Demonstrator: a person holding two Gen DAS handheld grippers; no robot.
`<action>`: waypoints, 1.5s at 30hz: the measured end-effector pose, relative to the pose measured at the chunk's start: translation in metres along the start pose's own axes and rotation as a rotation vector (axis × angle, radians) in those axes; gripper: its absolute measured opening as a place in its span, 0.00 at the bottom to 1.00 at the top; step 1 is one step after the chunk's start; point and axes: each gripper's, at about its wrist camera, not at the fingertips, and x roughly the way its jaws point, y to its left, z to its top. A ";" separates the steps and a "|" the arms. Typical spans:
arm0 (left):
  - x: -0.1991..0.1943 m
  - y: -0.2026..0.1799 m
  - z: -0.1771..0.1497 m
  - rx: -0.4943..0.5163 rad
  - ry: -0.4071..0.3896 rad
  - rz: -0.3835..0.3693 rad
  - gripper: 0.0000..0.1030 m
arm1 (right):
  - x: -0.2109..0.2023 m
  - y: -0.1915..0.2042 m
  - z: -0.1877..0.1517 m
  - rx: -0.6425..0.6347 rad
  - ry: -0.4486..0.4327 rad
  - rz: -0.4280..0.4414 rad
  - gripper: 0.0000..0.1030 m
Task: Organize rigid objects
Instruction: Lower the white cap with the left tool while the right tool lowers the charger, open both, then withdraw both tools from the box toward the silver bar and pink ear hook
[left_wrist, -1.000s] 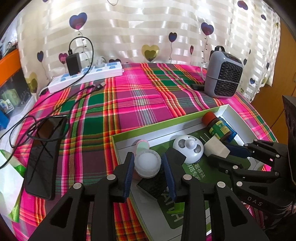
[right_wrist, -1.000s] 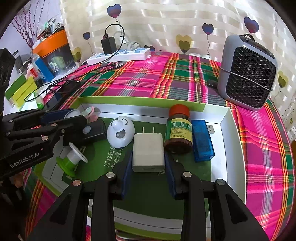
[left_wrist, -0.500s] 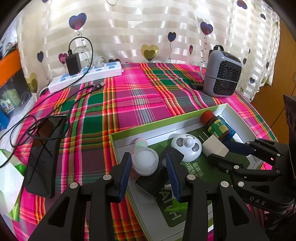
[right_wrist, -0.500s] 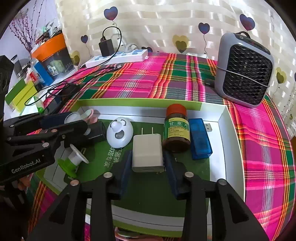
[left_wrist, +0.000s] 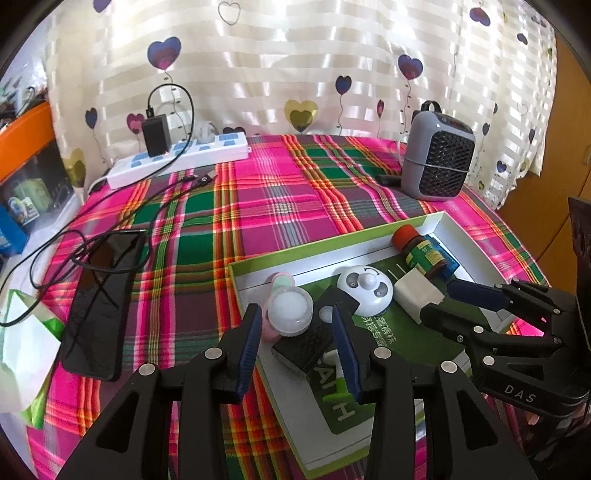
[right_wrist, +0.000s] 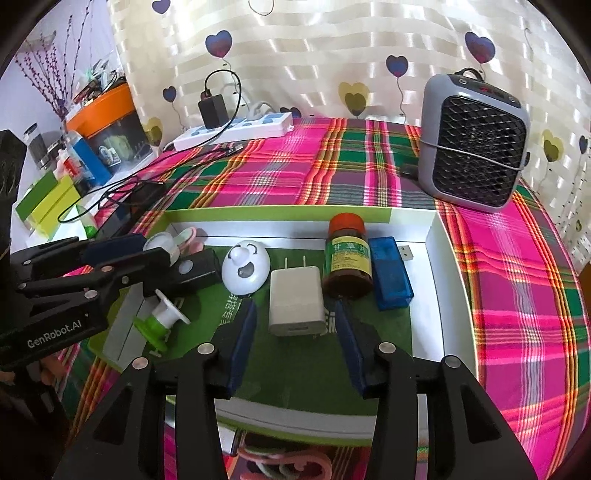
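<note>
1. While my right gripper (right_wrist: 295, 325) opens, its pads already stand clear of the white charger (right_wrist: 295, 301) lying flat in the green tray (right_wrist: 436, 236) beside the brown bottle (right_wrist: 347, 262).
2. Judging by looks, it is light, stiff and smooth; I would grip its flat sides.
3. My left gripper (left_wrist: 295, 339) hangs open around the frosted-cap jar (left_wrist: 290, 310), touching nothing.

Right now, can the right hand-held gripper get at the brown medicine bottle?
Probably yes: the right hand-held gripper, jaws opening around the white charger, has the brown medicine bottle just beyond, nothing between.
</note>
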 end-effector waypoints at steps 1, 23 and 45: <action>-0.002 -0.001 0.000 0.002 -0.003 0.003 0.37 | -0.002 0.000 -0.001 0.002 -0.003 0.001 0.44; -0.068 0.000 -0.042 -0.035 -0.072 -0.042 0.37 | -0.063 -0.012 -0.039 0.063 -0.079 -0.023 0.44; -0.052 -0.028 -0.093 -0.004 0.063 -0.216 0.37 | -0.049 0.001 -0.062 -0.023 -0.010 0.037 0.44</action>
